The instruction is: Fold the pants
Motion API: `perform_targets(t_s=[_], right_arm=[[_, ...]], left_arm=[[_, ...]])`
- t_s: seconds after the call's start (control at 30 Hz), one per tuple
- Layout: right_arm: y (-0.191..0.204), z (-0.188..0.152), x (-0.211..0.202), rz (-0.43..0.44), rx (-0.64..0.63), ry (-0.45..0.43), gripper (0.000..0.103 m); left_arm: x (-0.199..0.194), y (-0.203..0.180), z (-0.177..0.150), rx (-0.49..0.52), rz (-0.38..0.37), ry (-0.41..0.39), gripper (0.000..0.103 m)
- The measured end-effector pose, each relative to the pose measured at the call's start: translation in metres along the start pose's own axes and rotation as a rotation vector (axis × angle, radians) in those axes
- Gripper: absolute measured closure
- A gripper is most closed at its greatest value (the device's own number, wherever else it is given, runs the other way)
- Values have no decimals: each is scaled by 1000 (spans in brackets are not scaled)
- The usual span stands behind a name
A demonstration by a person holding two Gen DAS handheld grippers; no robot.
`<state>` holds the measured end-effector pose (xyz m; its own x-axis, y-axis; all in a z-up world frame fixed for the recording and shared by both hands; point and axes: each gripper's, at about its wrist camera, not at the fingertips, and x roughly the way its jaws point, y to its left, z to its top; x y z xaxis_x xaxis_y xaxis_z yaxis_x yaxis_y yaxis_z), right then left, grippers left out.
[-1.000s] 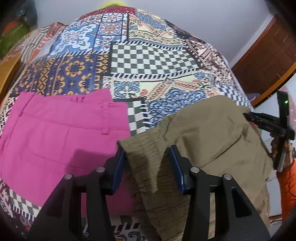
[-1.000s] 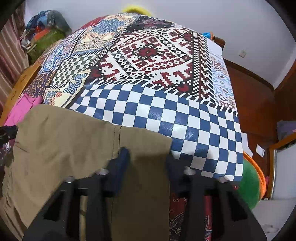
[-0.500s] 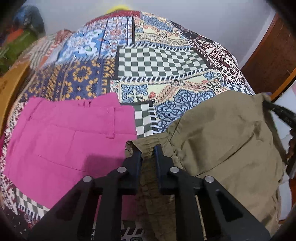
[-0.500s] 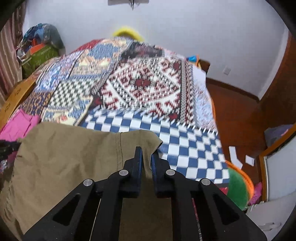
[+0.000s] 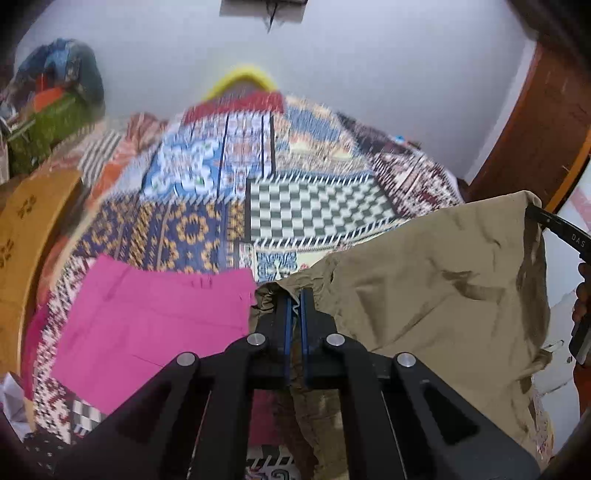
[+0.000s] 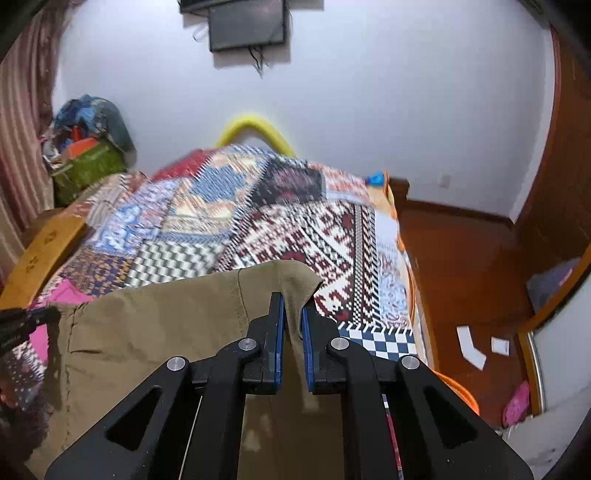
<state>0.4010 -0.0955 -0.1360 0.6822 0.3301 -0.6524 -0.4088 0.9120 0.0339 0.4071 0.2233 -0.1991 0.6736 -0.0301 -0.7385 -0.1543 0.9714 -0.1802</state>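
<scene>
Olive-khaki pants (image 5: 436, 280) hang stretched between my two grippers above a bed. In the left wrist view my left gripper (image 5: 294, 295) is shut on the gathered waistband corner of the pants. At the right edge of that view the other gripper's tip (image 5: 535, 216) pinches the opposite corner. In the right wrist view my right gripper (image 6: 293, 306) is shut on a folded corner of the same khaki pants (image 6: 159, 325), and the cloth spreads away to the left. The left gripper's tip (image 6: 40, 315) shows at the far left edge.
A patchwork bedspread (image 5: 303, 206) covers the bed. Pink pants (image 5: 147, 325) lie flat on it at the left. A wooden headboard (image 5: 26, 236) runs along the left side. Red-brown floor (image 6: 461, 266) with white paper scraps lies right of the bed, and a dark screen (image 6: 247, 22) hangs on the far wall.
Both grippers closed on the khaki pants' corners, then rose and tilted up. The cloth has lifted off the bedspread and now hangs between them.
</scene>
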Motion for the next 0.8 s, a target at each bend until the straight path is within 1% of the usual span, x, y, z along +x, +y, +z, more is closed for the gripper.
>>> perform_targets(t_s=[0.1,0.2,0.37,0.53,0.77,0.8], right_arm=[[0,2,-19,25,-1,-25,95],[-2,-2,-43,52,11,-59,95],[-10,-13,-82,95,42,-100,95],[-14,-29,-114,122,48,-114,95],[-14,-57,-144,151,68,-97,95],[-13,-60,-148,154,69,-79,95]], left_arm=[[-24,-5,3,19,-20,-35,100],[-52,-11,2,26,-56,-75,100],[-90,-20,-5,43,-109,-104,100],[-120,-28,-18,61,-141,-109,100],[-150,-35,-45,60,-176,-89,100],[-155,-37,-50,64,-177,-86,100]])
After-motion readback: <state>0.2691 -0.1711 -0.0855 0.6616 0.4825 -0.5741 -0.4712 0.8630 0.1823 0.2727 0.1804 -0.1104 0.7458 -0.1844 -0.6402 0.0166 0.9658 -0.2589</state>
